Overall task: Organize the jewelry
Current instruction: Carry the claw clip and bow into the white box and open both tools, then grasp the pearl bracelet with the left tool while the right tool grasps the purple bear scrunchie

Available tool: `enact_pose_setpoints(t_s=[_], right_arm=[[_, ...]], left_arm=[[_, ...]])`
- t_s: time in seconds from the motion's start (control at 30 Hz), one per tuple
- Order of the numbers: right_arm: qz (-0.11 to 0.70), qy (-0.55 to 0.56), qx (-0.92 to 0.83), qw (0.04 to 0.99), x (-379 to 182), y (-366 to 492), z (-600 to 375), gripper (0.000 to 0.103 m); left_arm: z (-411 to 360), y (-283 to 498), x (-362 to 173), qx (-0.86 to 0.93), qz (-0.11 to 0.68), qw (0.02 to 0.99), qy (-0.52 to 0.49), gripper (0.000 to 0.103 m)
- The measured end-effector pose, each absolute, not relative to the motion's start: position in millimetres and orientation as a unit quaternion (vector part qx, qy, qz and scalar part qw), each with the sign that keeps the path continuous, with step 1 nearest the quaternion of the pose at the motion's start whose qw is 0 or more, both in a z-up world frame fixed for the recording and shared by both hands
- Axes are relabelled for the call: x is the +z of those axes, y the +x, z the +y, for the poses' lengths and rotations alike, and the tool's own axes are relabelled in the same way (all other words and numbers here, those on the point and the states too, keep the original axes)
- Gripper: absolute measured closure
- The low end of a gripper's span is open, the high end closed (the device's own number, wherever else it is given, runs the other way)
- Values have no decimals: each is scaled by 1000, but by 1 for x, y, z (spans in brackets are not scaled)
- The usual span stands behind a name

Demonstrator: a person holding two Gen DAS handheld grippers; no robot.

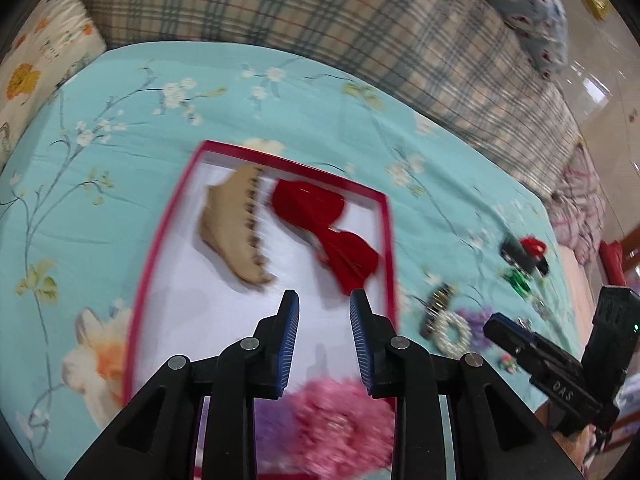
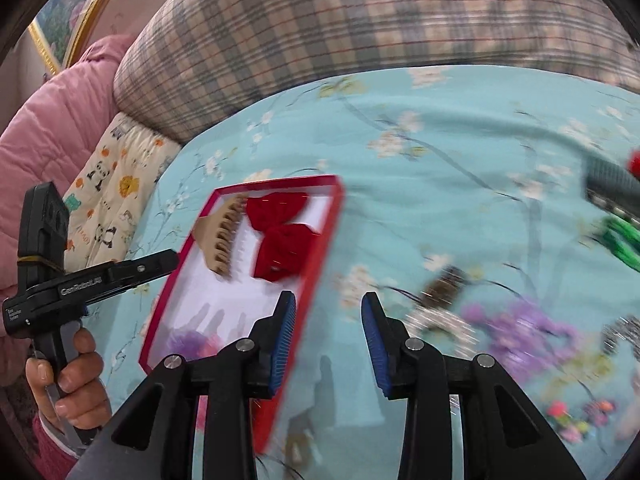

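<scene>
- Left gripper [image 1: 324, 300]: jaws spread, nothing between them, lower centre of its view, over the red-rimmed tray [image 1: 385, 240].
- Right gripper [image 2: 328, 304]: jaws spread, empty, beside the tray's right rim.
- Tray contents: beige claw clip [image 1: 234, 226], red bow [image 1: 328, 232], pink scrunchie [image 1: 340, 424].
- Loose jewelry [image 1: 452, 330] lies right of the tray on the floral bedsheet [image 1: 120, 128].

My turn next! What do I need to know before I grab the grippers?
Left gripper: open, empty, over the red tray.
Right gripper: open, empty, over the bedsheet beside the tray.
Done: beige claw clip, red bow, pink scrunchie and a purple one lie in the tray.
Left: pearl scrunchie, purple scrunchie, dark clip, green piece and small bits still on the sheet.
</scene>
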State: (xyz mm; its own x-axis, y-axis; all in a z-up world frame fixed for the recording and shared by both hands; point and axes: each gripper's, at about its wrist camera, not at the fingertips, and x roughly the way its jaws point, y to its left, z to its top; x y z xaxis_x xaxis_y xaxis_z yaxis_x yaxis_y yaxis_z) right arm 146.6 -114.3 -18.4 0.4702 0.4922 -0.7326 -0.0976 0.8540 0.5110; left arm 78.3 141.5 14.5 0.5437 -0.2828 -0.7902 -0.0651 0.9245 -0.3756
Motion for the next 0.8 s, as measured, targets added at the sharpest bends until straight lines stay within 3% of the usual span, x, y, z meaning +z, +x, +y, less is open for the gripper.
enact_pose_setpoints(t_s=[0.13, 0.8], right_arm=[[479, 211, 145, 840, -17, 126, -151, 65], [504, 239, 82, 826, -48, 94, -232, 64]], left_arm=[[121, 73, 18, -83, 477, 857, -177, 71], [20, 97, -22, -126, 540, 820, -143, 67]])
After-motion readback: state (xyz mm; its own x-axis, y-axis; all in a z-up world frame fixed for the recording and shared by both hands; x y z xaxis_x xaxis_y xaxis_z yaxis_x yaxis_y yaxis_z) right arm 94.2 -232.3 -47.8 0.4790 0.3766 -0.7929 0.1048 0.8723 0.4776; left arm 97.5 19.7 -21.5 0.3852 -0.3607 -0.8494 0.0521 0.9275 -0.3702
